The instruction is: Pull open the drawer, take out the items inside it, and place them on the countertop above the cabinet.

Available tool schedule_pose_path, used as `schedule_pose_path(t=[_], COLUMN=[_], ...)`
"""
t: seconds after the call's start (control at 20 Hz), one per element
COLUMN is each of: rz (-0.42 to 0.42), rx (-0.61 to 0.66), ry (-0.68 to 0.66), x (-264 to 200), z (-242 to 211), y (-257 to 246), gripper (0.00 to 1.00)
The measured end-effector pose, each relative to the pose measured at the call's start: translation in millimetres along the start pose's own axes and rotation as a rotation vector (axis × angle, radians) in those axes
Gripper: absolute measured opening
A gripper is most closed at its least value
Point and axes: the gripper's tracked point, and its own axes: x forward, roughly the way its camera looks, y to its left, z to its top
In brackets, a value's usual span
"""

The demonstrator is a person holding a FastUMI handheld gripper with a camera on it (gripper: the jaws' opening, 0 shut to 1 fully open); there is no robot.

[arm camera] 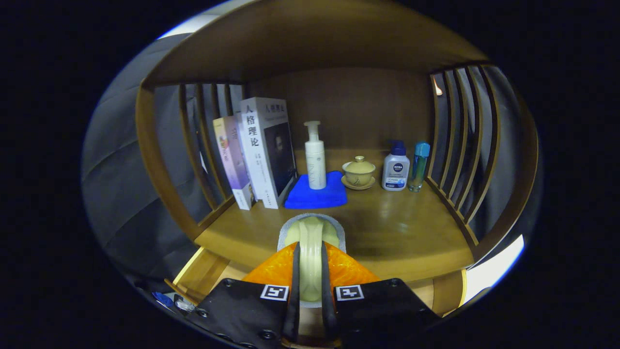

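Level with the countertop (387, 228), gripper (310, 271) clamps both fingers on a packet (334, 266) of pale round pieces, short of the blue cloth (315, 196).

Gripper (310, 291) held level, pointed forward along its two fingers (294, 291). Fingers drawn close together, nearly parallel, upright on either side of a narrow gap. Both pressed against the flanks of a pale, orange-wrapped packet (310, 252) clamped between them, one on each side. Square markers sat atop each finger mount. Fingertips hidden against the packet's sides; no hand or sleeve visible.
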Motion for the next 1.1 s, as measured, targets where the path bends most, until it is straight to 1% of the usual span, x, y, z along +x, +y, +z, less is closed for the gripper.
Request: schedule_pose_path(t=[0.25, 0.35, 0.65, 0.8, 1.0, 1.1], rz=[-0.054, -0.075, -0.091, -0.085, -0.095, -0.095], rx=[0.045, 0.045, 0.049, 0.053, 0.016, -0.017], ry=[0.049, 0.053, 0.024, 0.007, -0.109, -0.163], x=[36.3, 48.1, 63.6, 66.7, 41.0, 17.8], z=[2.0, 2.0, 5.6, -0.3, 7.9, 9.5], y=[-11.2, -16.1, -17.2, -11.8, -8.9, -5.1], gripper=[0.21, 0.21, 0.21, 0.47, 0.81, 0.98])
